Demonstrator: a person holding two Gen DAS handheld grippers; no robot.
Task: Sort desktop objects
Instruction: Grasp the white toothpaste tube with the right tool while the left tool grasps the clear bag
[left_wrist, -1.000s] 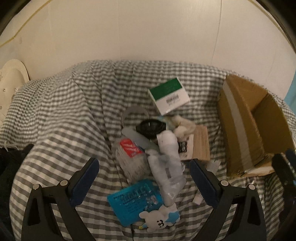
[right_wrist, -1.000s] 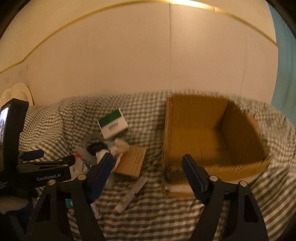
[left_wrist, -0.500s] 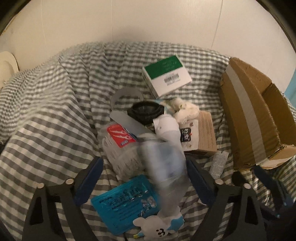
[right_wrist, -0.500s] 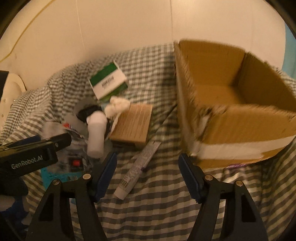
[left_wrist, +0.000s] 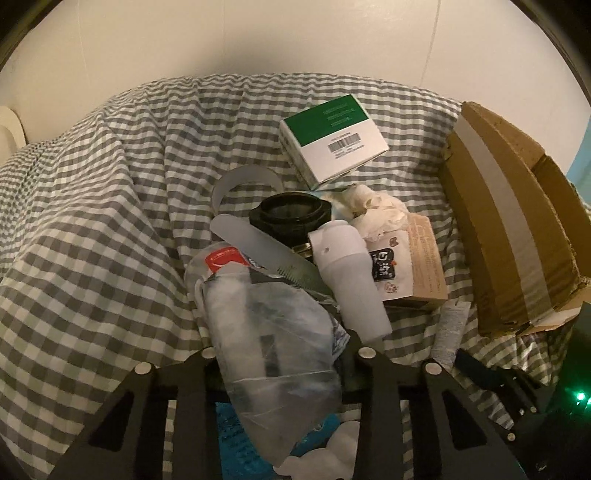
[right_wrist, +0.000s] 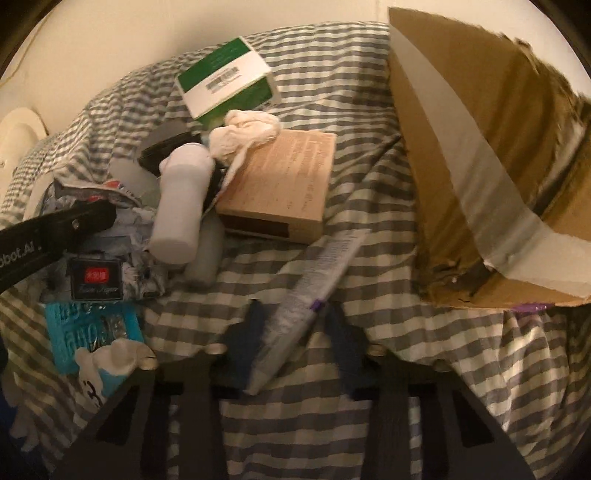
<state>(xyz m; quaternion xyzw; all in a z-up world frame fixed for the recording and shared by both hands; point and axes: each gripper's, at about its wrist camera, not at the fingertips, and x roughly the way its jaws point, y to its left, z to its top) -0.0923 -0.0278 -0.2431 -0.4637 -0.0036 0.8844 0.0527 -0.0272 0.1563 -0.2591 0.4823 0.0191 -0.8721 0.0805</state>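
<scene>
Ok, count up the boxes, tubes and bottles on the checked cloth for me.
Boxes: 3 (green-and-white box, tan flat box, open cardboard box)
Tubes: 1 (tube)
Bottles: 1 (white bottle)
Total: 5

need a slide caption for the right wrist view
Right gripper closing around a tube on the checked cloth, beside the cardboard box.

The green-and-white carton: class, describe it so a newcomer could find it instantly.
Start at the big cardboard box on the checked cloth, then look left to the clutter pile. The green-and-white carton lies at the pile's far edge, nearest the wall, the only item with a green band and barcode.
</scene>
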